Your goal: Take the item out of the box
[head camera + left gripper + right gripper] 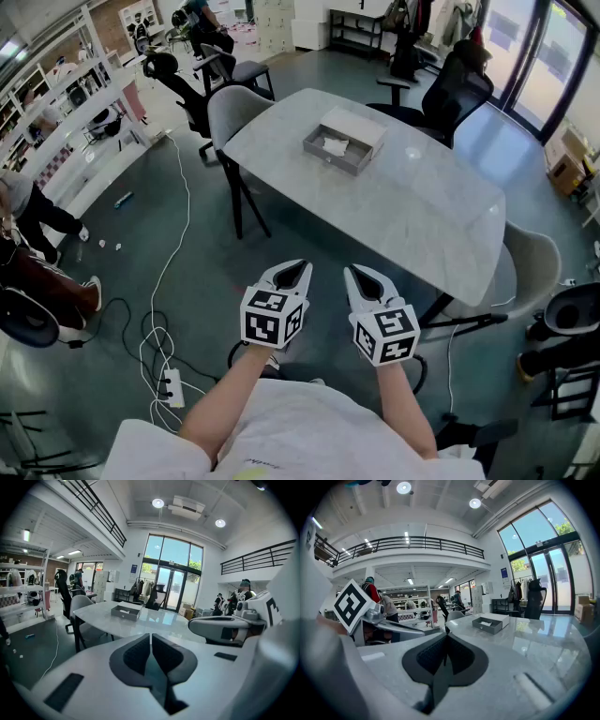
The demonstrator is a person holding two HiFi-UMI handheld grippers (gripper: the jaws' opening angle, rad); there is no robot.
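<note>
Closest to me are the two grippers, held low in front of the body. The left gripper (292, 274) has its jaws pressed together on nothing, and the right gripper (364, 278) is the same, pads meeting with nothing between them. Each gripper's own view confirms that. The box (343, 141) sits open on the far part of the table (422, 216), well apart from both tools, and the item (335, 145) lies inside it as a pale shape I can't identify from here. I see a few risks. If I go in with the jaws closed, I would just push the box, and I expect it to slide easily on that smooth top. If I open too late or aim off, I could pinch the box wall instead of the item and lift the whole box. The walk-up is a hazard too: a cable (178, 244) and a power strip (172, 384) lie on the floor to my left, and a chair (230, 112) stands near the box's end of the table. As for writing, I can read none. The cubes (272, 317) carry only black-and-white square markers, and the blue sign (134, 569) by the doors is too small to read.
</note>
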